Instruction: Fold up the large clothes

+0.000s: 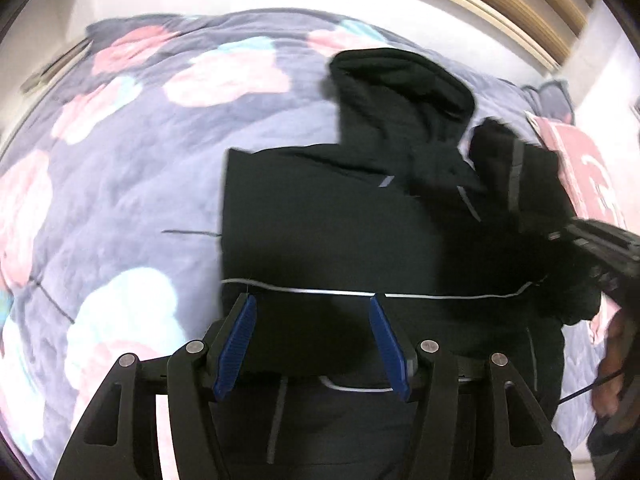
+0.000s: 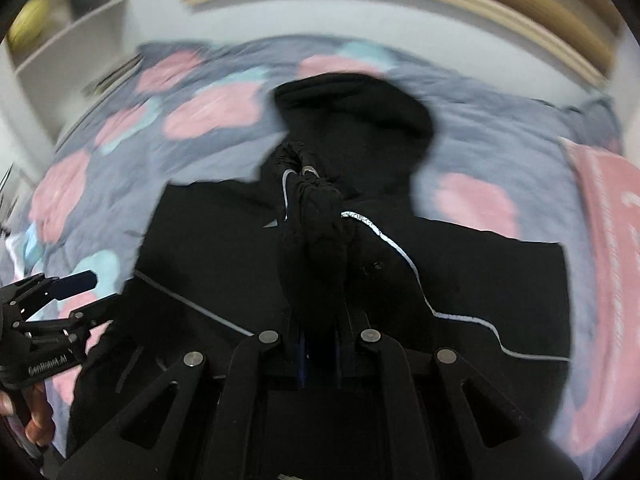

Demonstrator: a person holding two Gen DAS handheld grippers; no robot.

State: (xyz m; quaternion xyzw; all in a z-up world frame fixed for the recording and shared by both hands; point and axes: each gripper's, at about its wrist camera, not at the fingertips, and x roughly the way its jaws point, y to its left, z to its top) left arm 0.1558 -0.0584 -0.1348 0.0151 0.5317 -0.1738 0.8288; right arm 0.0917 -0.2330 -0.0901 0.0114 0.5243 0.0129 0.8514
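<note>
On a quilted floral bedspread [image 1: 120, 208], soft black hooded jacket [image 1: 320, 220]; left claw [image 1: 312, 340] agape, empty; right claw [image 2: 320, 344] clamping bunched sleeve [image 2: 316, 240]

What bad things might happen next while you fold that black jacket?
The right gripper pinches only a bunched sleeve, so it may slip free. The left gripper is open over the black jacket, holding nothing down, so the jacket may drag and wrinkle on the soft flowered quilt.

We saw a hooded jacket [image 1: 320, 220] lying on a quilt [image 1: 120, 200], hood toward frame top, a cushion [image 1: 588, 172] at right.
</note>
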